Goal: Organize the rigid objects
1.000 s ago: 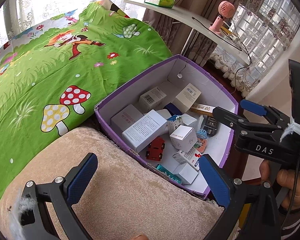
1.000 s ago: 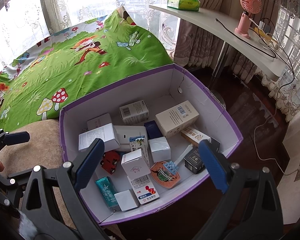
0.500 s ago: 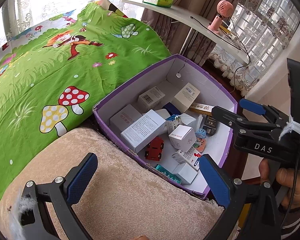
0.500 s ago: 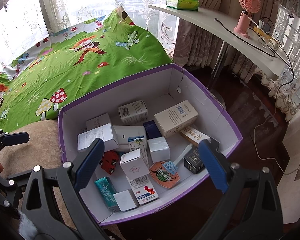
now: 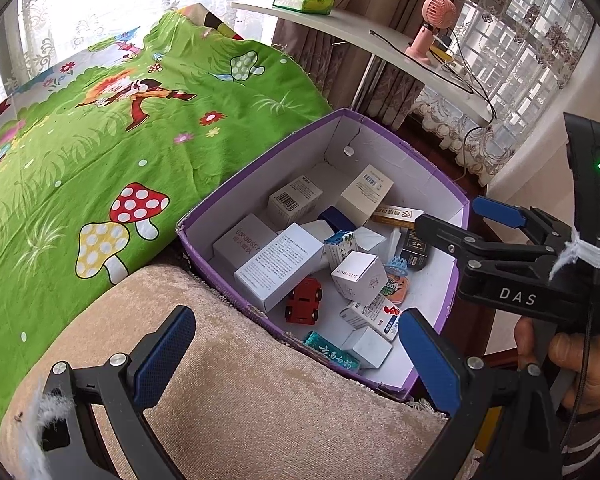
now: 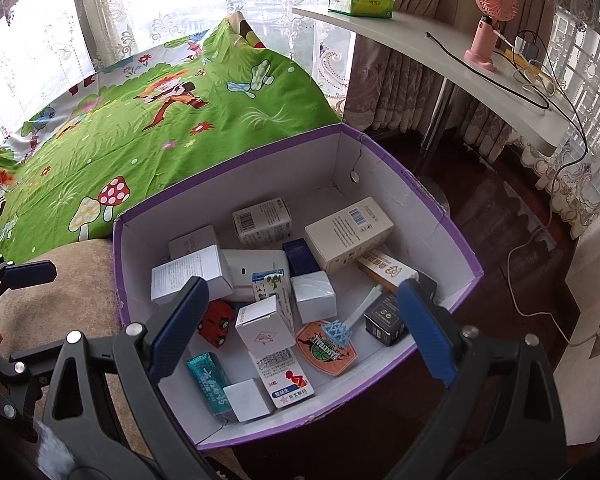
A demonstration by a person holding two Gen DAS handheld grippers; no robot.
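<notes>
Left wrist view showed the left gripper (image 5: pixel 292 354) with fingers wide apart and empty, hovering over a beige cushion (image 5: pixel 240 400) beside the purple box (image 5: pixel 440 184). Right wrist view showed the right gripper (image 6: pixel 302 326), fingers also spread and empty, above the box's near end. Inside the box lay a jumble of small cartons, a red toy car (image 6: pixel 216 323), a teal pack (image 6: pixel 210 380), a basketball patch (image 6: pixel 326 350) and a blue-headed brush (image 6: pixel 350 318).
</notes>
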